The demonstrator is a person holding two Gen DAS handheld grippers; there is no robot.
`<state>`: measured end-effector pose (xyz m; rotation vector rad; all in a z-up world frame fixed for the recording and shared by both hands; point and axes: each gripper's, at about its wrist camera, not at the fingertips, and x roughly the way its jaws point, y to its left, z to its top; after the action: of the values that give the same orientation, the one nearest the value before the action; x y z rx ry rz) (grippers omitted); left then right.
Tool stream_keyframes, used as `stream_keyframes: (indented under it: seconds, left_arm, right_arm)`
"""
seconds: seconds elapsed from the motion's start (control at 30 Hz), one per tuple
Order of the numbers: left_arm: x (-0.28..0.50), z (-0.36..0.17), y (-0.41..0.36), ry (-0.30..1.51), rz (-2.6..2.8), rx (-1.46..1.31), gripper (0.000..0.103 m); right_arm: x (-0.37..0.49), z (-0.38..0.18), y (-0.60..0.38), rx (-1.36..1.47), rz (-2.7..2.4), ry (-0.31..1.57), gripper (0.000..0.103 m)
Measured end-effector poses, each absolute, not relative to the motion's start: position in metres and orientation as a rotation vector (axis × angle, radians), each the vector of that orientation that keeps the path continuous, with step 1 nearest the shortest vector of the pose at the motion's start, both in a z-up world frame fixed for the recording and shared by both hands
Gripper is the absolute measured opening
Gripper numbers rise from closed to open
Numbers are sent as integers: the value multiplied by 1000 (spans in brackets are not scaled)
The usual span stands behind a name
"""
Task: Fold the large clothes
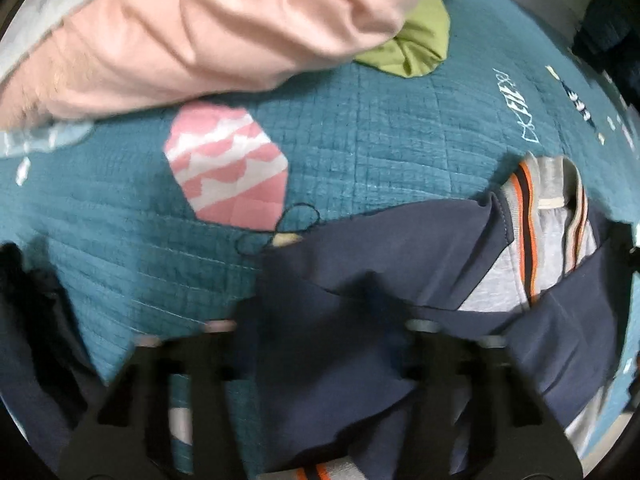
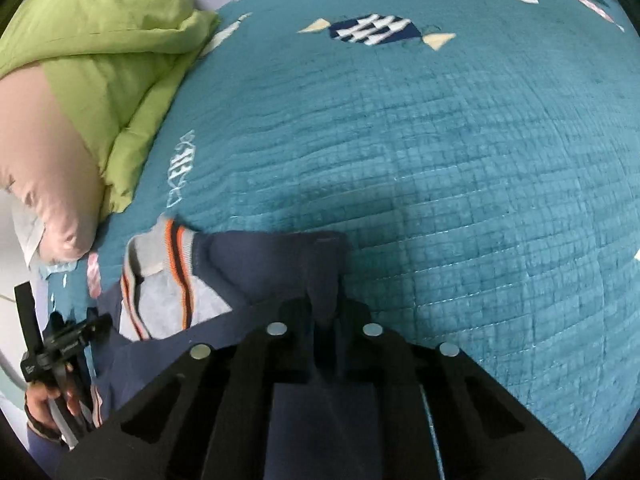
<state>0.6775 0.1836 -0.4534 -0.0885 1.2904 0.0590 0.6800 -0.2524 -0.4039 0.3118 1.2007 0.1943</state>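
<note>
So the biggest thing here is the bed, covered by a teal quilt [image 2: 460,184] with little stitched squares, and everything else sits on that quilt. There's embroidered pale lettering [image 1: 516,106] on it, but it's too warped and blurry to read properly, so I won't try. Up at the far edge of the quilt are a peach pillow [image 1: 224,28] and a lime green pillow [image 2: 100,52] next to each other. The navy garment [image 1: 360,320], with its grey inner panel and orange-and-dark striped collar [image 2: 176,264], is spread on the near part of the quilt, collar pointing toward the pillows. The left view shows a pink and white patch [image 1: 228,164] on the quilt just past the garment's edge; the right view barely catches it and instead shows a navy candy-shaped patch [image 2: 376,30] far up the quilt. The right view also catches the person's left hand [image 2: 52,400] on its handle off the quilt's left side. The right gripper [image 2: 324,316] has its jaws closed up tight with a fold of navy fabric pinched between them. The left gripper [image 1: 320,332] has its fingers spread wide, with navy fabric lying across the gap, not clamped as far as I can see.
</note>
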Motion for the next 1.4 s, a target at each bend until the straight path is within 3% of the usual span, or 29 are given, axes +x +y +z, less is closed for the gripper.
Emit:
stream_keyframes:
  seconds: [0.07,0.27,0.7,0.9,1.1,1.2,1.3,1.33,1.37,1.4]
  left_arm:
    - [674,-445,183,1258,15,-90,13]
    - [641,-397,182,1113,-71,-118,12]
    - [466,-296,152,856,-286,-60,12]
    - [358,-302,144,867,-344,-63,12]
    - [280,-376,139,1058,-355,-147,14]
    - [267,-409,129,1184,-333,-165,19]
    - [261,-402,122,1159,-293,-141,24]
    - [259,-395,119,1159,-296,-132,36]
    - [258,-389,119,1162,-282,-122,62]
    - [256,-383,120,1156,-264,-113,70]
  right_arm:
    - [675,-393,-252,296,221,1161,5]
    - [650,-356,-251,265,282,1065,4]
    - [516,-258,-263,251,394,959,4]
    - [409,-247,-274,211,438,992,4]
    - [321,-310,-283,111,405,1163,6]
    - [298,-354,-285,103,371,1284,12]
    - [284,-365,-284,59,320,1295,17]
    - [284,-363,-287,69,315,1297,18]
    - [282,-359,-288,76,312,1294,21]
    - [280,-353,-288,71,306,1299,29]
